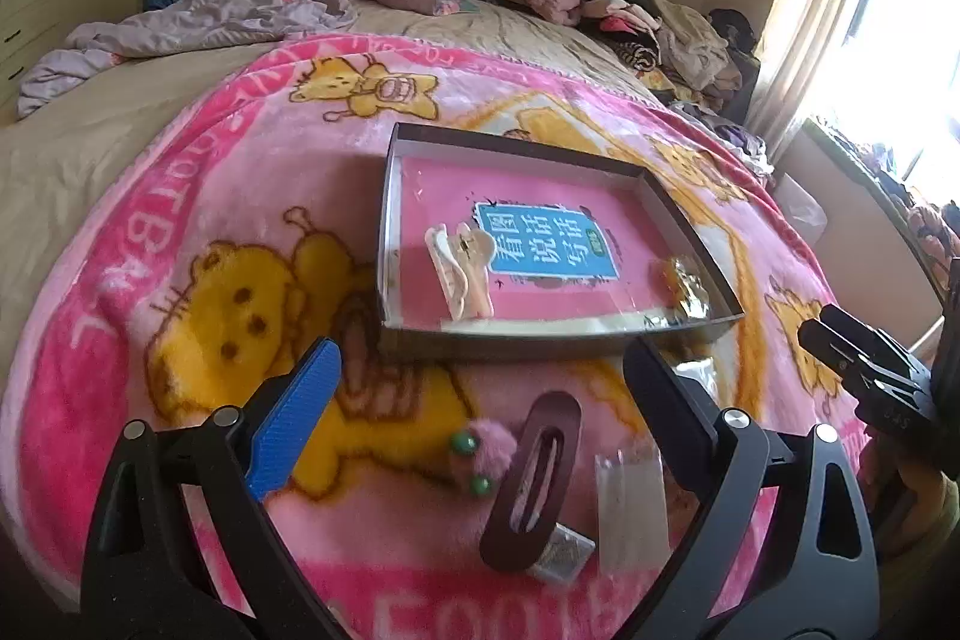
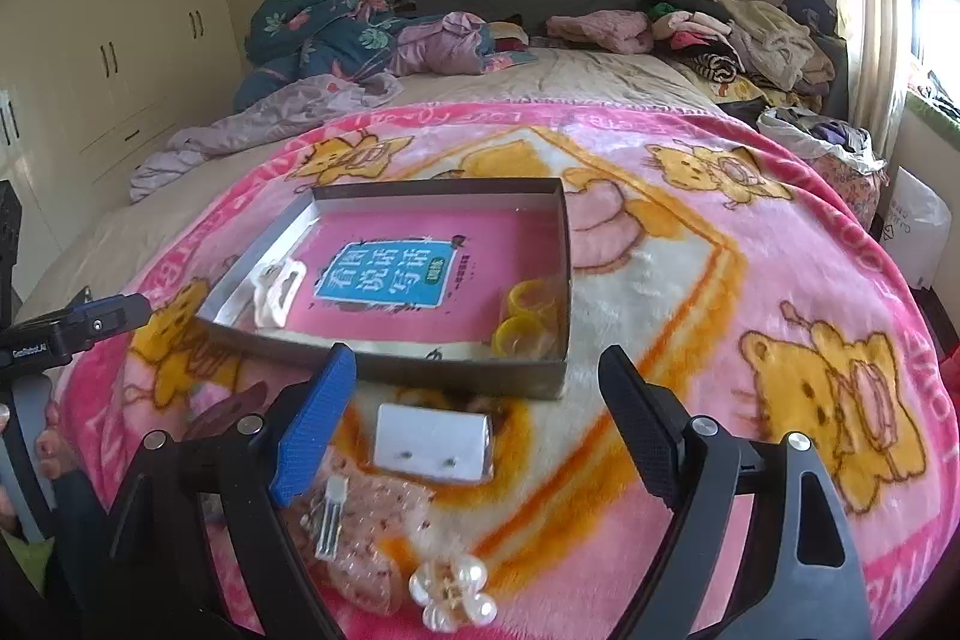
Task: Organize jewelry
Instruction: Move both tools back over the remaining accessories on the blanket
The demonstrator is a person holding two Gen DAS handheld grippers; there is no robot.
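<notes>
A shallow grey box (image 1: 543,343) (image 2: 456,376) lies on the pink blanket with a pink book inside. In it are a cream hair claw (image 1: 459,268) (image 2: 276,292) and yellow rings (image 2: 528,319) (image 1: 687,289). My left gripper (image 1: 483,418) is open above a maroon oval hair clip (image 1: 534,481), a pink fuzzy clip with green beads (image 1: 483,454) and a clear packet (image 1: 630,505). My right gripper (image 2: 474,415) is open above a white earring card (image 2: 432,442), a clear bag of small beads (image 2: 366,532) and a pearl flower clip (image 2: 453,595).
The pink cartoon blanket (image 2: 750,280) covers the near end of a bed. Crumpled bedding (image 2: 336,34) and a clothes pile (image 2: 750,34) lie at the far end. Wardrobes (image 2: 120,40) stand at the left, a bright window (image 1: 900,40) at the right.
</notes>
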